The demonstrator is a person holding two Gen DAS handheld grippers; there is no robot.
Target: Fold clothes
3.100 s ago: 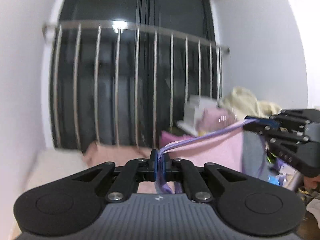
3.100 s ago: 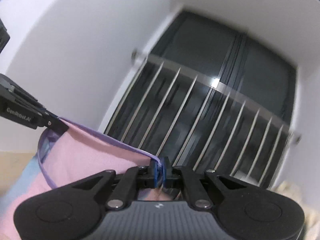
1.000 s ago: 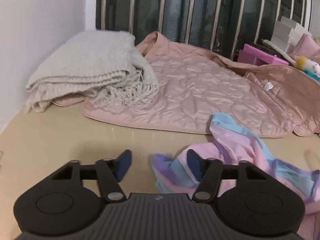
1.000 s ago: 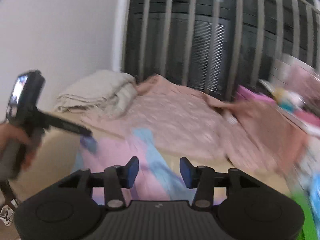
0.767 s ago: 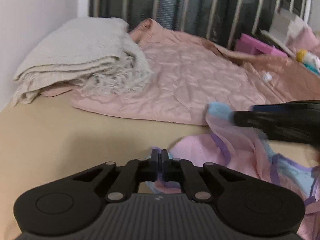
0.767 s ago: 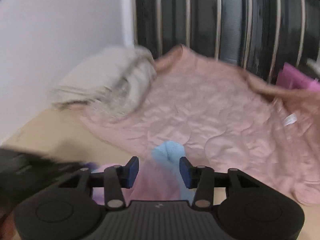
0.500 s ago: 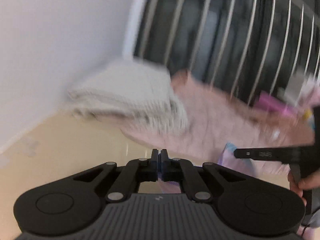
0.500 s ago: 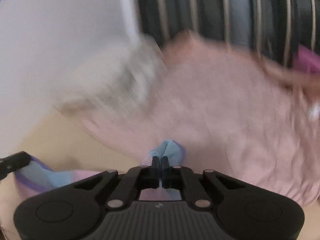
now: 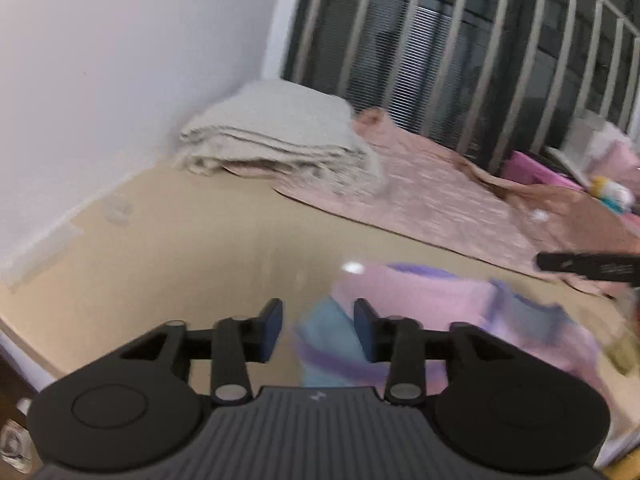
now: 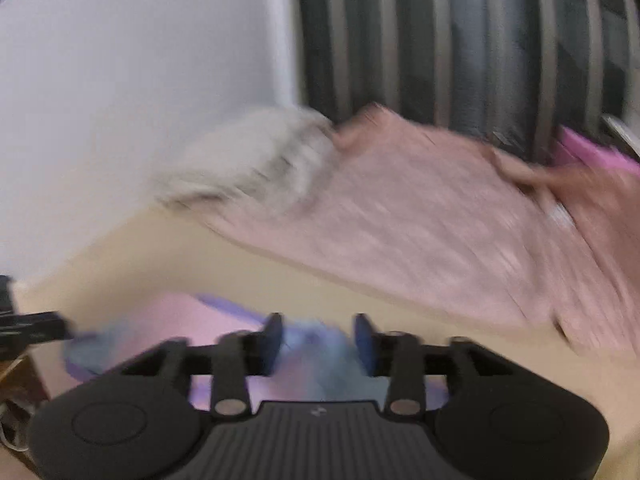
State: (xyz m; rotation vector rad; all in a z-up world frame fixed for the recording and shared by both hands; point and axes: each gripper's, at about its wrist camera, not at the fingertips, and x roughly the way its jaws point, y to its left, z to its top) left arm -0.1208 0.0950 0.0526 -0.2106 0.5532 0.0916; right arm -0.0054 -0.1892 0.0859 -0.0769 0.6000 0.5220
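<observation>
Pink, blue and purple soft garment (image 9: 420, 304): just released onto tan tabletop (image 9: 180, 248), near edge. Left gripper (image 9: 318, 326), right gripper (image 10: 318, 340): both now apart, empty; regrasp pending.

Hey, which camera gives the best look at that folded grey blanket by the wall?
The left wrist view: the folded grey blanket is fairly sharp there, its stacked layers visible, resting partly on the pink quilt. The right wrist view shows it only as a motion-blurred grey smear.
</observation>
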